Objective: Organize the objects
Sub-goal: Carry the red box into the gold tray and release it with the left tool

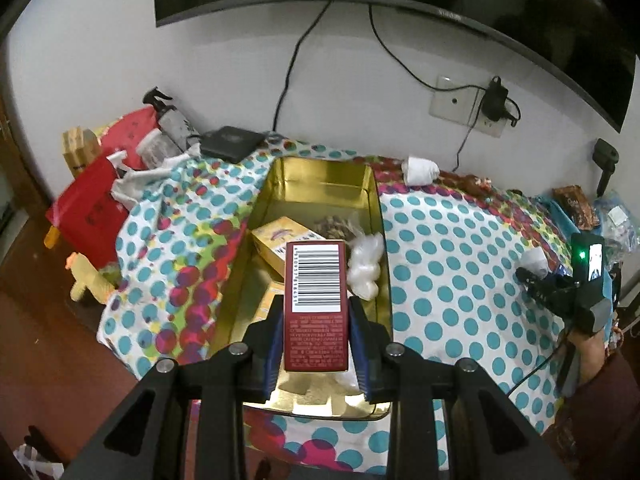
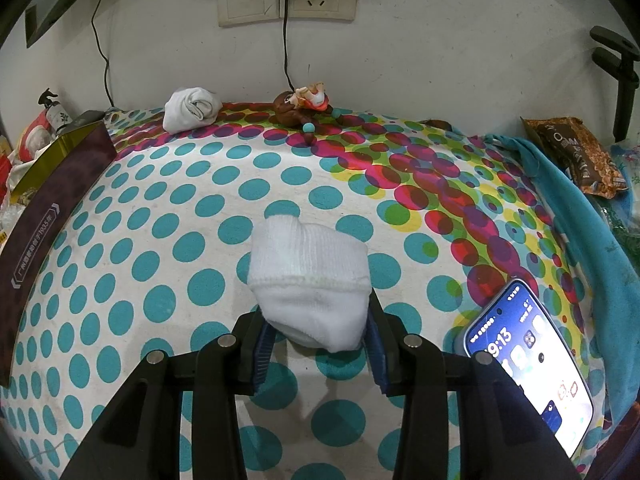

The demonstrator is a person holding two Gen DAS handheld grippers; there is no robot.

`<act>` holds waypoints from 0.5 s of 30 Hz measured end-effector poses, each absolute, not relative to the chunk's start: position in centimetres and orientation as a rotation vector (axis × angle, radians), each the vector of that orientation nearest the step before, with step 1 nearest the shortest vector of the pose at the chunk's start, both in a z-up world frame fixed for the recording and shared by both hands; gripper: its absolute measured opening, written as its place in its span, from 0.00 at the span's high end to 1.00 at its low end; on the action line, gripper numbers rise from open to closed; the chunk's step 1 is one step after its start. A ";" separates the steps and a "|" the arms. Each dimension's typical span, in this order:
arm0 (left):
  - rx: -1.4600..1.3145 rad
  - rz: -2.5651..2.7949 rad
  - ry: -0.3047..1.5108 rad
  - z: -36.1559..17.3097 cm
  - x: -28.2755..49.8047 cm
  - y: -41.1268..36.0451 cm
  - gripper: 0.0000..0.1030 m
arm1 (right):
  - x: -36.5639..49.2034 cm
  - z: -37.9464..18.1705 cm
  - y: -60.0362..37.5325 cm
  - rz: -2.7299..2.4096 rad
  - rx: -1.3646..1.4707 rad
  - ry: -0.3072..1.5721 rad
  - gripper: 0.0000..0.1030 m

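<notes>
My left gripper (image 1: 316,320) is shut on a dark red box (image 1: 315,304) with a barcode, held over the open gold tin (image 1: 240,256). The tin holds a yellow box (image 1: 280,246), a white fluffy bundle (image 1: 365,266) and some brown bits. My right gripper (image 2: 316,320) is shut on a white rolled sock (image 2: 310,280), held above the dotted cloth (image 2: 160,240). The right gripper also shows at the right in the left wrist view (image 1: 560,284). The tin's dark outer wall (image 2: 52,200) stands at the left of the right wrist view.
A second rolled sock (image 2: 192,109) and a small brown figurine (image 2: 300,110) lie by the wall. A lit phone (image 2: 532,364) lies at the right, with a blue cloth (image 2: 580,232) and snack bag (image 2: 576,152) beyond. Spray bottle (image 1: 168,120), red bags and a black device (image 1: 232,142) crowd the left.
</notes>
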State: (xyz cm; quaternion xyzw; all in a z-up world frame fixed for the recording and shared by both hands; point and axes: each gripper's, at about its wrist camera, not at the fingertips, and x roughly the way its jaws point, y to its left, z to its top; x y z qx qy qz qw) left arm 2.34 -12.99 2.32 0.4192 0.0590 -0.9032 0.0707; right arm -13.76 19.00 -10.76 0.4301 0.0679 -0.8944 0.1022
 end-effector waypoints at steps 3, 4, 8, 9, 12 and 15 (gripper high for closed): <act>1.286 -2.713 0.184 1.5 1.8 -12.8 0.71 | -13.8 -10.8 19.0 -2.640 1.270 0.200 0.63; 1.296 -2.702 0.185 1.2 1.6 -12.8 0.71 | -13.8 -10.8 19.0 -2.640 1.270 0.199 0.63; 1.320 -2.691 0.156 0.5 0.7 -12.2 0.71 | -13.7 -10.8 19.0 -2.640 1.270 0.199 0.63; 1.321 -2.693 0.151 0.5 0.6 -12.2 0.70 | -13.7 -10.8 19.0 -2.640 1.270 0.200 0.63; 1.319 -2.682 0.154 0.4 0.0 -12.1 0.70 | -13.7 -10.8 19.0 -2.640 1.269 0.200 0.63; 1.328 -2.677 0.155 0.1 -0.3 -11.9 0.70 | -13.7 -10.8 19.0 -2.641 1.269 0.202 0.63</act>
